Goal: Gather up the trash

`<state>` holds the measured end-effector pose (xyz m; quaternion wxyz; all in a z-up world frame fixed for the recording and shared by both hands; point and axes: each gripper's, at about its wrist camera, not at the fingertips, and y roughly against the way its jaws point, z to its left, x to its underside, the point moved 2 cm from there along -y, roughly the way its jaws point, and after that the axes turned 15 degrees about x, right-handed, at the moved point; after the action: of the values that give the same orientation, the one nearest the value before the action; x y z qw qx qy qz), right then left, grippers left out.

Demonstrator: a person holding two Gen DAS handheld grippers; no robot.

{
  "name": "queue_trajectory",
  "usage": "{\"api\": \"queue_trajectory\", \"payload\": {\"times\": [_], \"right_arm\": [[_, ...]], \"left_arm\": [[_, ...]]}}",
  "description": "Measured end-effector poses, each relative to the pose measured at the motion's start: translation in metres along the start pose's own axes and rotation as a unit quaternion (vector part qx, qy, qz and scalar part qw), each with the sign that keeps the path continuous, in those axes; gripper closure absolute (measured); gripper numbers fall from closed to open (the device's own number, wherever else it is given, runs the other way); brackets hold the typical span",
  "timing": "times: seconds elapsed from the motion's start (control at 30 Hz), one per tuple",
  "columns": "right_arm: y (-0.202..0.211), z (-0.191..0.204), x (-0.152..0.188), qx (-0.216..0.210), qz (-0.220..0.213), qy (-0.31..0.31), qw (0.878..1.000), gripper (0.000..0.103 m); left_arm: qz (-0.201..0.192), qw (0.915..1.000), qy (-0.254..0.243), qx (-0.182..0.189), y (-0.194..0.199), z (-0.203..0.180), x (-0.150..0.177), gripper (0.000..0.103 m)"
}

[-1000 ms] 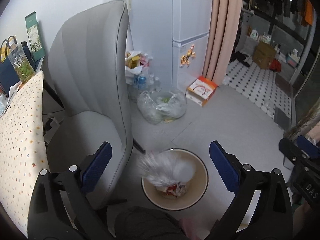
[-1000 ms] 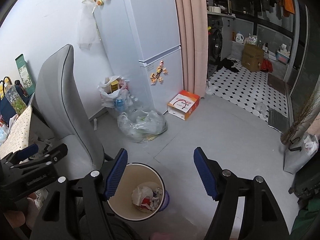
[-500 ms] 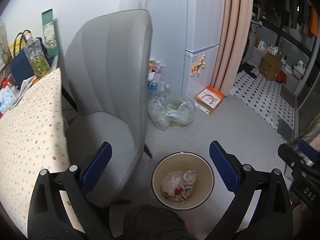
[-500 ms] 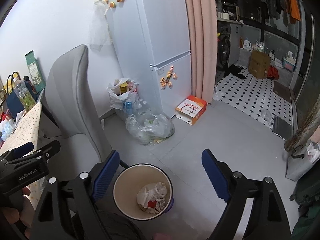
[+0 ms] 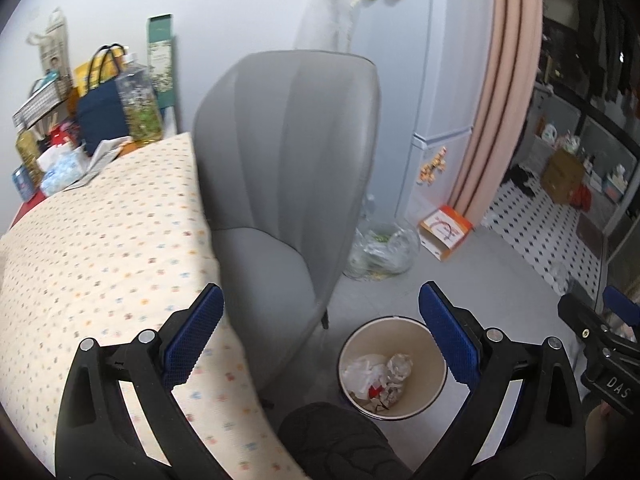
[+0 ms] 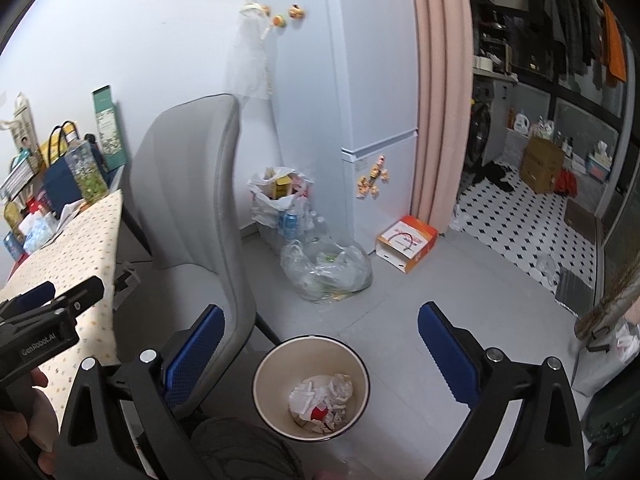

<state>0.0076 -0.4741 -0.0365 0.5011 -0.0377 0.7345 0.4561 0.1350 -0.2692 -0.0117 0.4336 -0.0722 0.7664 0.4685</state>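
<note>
Both tongs are empty. My left tongs (image 5: 320,328) stand wide open, nothing between the blue pads, hanging over the edge of the counter (image 5: 100,240) and the seat of the grey chair (image 5: 288,168). My right tongs (image 6: 320,344) have just been opening and now gape as wide, with nothing between them either. In the right view the left tongs show at the far left edge, with part of my hand (image 6: 24,428) under them; in the left view the right tongs show at the far right edge.

On the floor just beside the chair stands the bin (image 6: 264,392), round and cream inside. Trash (image 6: 322,400) lies in its bottom: crumpled white paper, some clear wrap and a red scrap. In both views the bin sits low in the frame, below the open pads.

Farther off on the floor, a clear bag (image 6: 326,268) lies near the fridge (image 6: 372,80), with a white bag (image 6: 276,196) of bottles behind it in the corner. An orange and white box (image 6: 406,244) rests by the pink curtain (image 6: 438,80). Bags and bottles crowd the far end of the counter.
</note>
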Motion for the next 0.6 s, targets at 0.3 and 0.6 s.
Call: {"api": "queue_trajectory", "payload": {"times": [0.3,0.6], "right_arm": [[0.046,0.048,-0.004,-0.021,-0.028,0.034,0.999,0.008],[0.091,0.091,0.002,-0.054,-0.05,0.062,0.995,0.008]], "left_arm": [[-0.045,0.9985,0.021,-0.023,0.051,0.036,0.003,0.006],[-0.085,0.9946,0.039,-0.045,0.102,0.066,0.011,0.006]]}}
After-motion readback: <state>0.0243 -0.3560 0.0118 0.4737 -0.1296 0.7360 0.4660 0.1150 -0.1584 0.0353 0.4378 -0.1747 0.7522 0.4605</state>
